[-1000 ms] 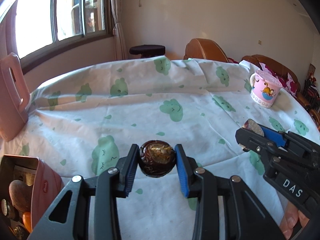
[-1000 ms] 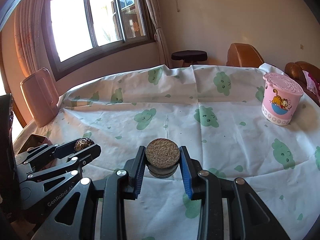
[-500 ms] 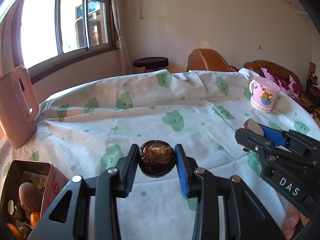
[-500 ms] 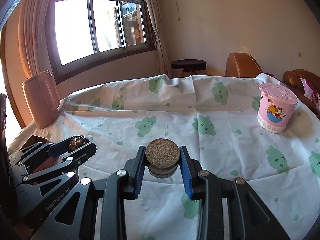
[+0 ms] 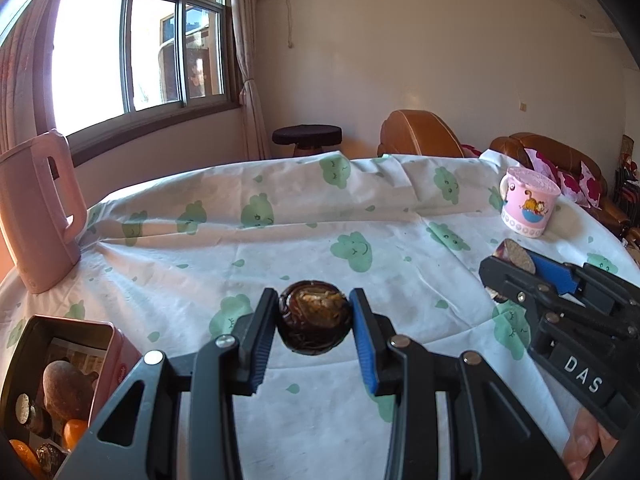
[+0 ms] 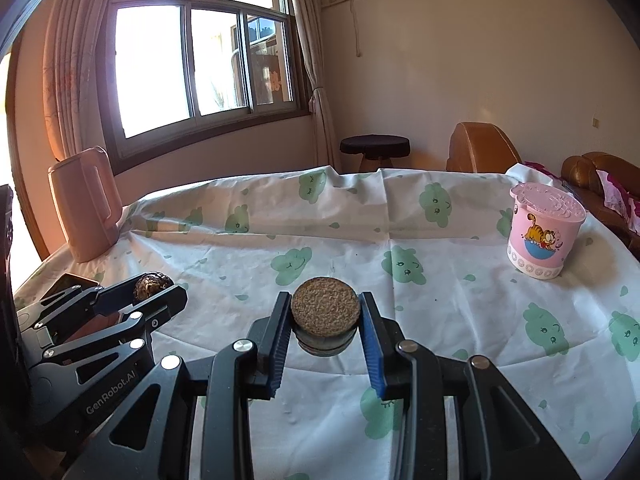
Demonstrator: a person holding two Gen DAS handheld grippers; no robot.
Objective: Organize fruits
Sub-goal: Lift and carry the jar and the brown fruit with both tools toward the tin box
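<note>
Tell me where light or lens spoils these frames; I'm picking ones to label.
Left wrist view: window blown out white, box interior in shadow, table edge bowed by the fisheye, corners black. Right wrist view: window also overexposed, orange flare at the left by the jug; fruit in both tools sharp.

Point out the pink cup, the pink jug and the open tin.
pink cup point(image 6: 542, 240), right wrist view, on its cartoon side.
pink jug point(image 5: 34, 216), left wrist view, on its body.
open tin point(image 5: 120, 350), left wrist view, on its pink outer wall.
</note>
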